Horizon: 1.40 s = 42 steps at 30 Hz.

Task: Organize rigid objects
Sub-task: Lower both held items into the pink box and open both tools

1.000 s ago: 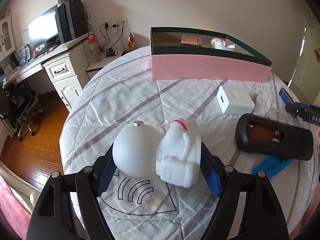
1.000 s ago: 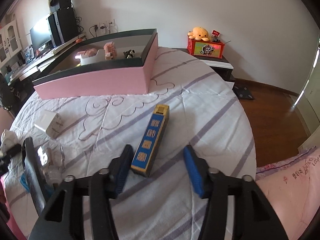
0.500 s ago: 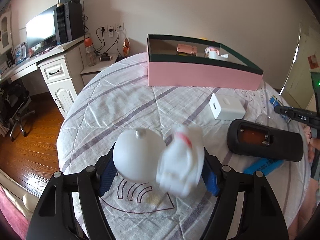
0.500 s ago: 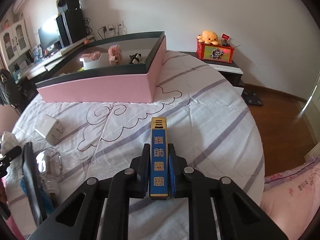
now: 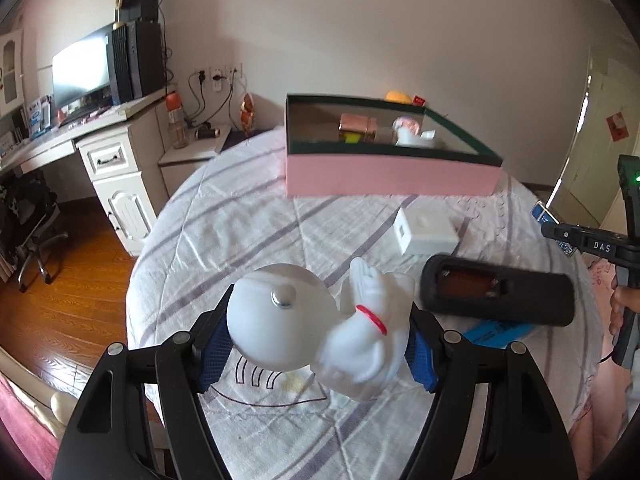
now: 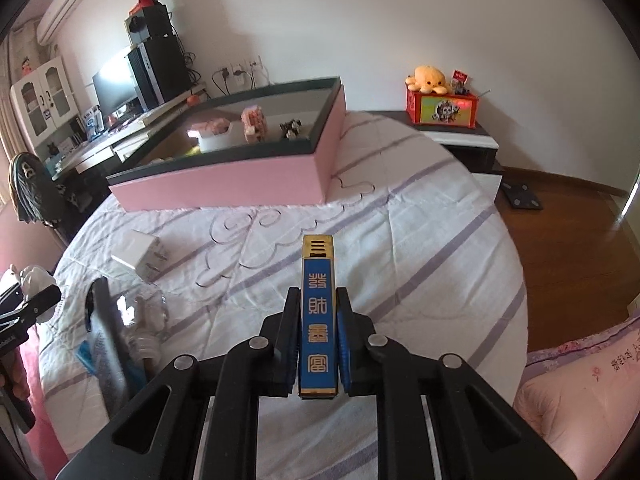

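Box (image 5: 394,176) is the landmark: pink walls, open top, at the far side of the bed (image 6: 420,216), a few small things already inside. Step in hand, I'd say: carry both loads to it.

Left gripper (image 5: 316,346): jaws clamped on a white figurine (image 5: 320,320), one pad on the round head, the other on the body. Figurine sits tilted between the pads and clear of the bedspread, well short of the box's near wall. Round head could slip, so keep the squeeze steady and don't roll the wrist.

Right gripper (image 6: 319,322): jaws clamped on a slim blue bar (image 6: 318,316), pads on its long sides near the back end, front end sticking out toward the box's near corner. Lift both above the rim before crossing it, then lower inside into bare floor.
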{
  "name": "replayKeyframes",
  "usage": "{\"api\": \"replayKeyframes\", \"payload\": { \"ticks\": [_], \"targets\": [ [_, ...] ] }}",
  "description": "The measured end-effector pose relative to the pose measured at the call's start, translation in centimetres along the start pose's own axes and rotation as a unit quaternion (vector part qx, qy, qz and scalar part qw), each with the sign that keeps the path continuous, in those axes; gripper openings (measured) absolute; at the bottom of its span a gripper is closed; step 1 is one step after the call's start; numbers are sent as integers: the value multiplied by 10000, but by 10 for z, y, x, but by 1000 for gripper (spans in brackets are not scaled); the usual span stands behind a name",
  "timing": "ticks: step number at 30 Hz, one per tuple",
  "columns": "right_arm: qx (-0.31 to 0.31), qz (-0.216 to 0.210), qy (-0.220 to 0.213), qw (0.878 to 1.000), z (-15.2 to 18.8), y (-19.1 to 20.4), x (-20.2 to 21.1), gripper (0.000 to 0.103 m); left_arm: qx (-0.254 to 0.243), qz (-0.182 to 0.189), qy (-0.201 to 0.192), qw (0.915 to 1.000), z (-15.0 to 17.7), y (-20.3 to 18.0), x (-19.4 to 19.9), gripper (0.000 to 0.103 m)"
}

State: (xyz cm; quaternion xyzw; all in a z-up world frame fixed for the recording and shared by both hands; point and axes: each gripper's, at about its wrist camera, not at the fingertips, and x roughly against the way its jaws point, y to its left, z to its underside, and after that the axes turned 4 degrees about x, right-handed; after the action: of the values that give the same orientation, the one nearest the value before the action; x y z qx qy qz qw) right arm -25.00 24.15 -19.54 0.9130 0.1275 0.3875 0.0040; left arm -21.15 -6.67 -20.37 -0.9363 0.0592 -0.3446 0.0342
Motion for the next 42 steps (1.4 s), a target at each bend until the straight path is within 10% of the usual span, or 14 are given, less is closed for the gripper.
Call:
{"api": "replayKeyframes", "payload": {
  "ticks": [25, 42],
  "targets": [
    [969, 7, -686, 9929, -94, 34, 36, 15, -727, 515, -434, 9951, -140, -45, -24, 73],
    [1330, 59, 297, 9907, -194, 28, -118, 15, -965, 147, 652, 9931, -239, -26, -191, 73]
  ]
}}
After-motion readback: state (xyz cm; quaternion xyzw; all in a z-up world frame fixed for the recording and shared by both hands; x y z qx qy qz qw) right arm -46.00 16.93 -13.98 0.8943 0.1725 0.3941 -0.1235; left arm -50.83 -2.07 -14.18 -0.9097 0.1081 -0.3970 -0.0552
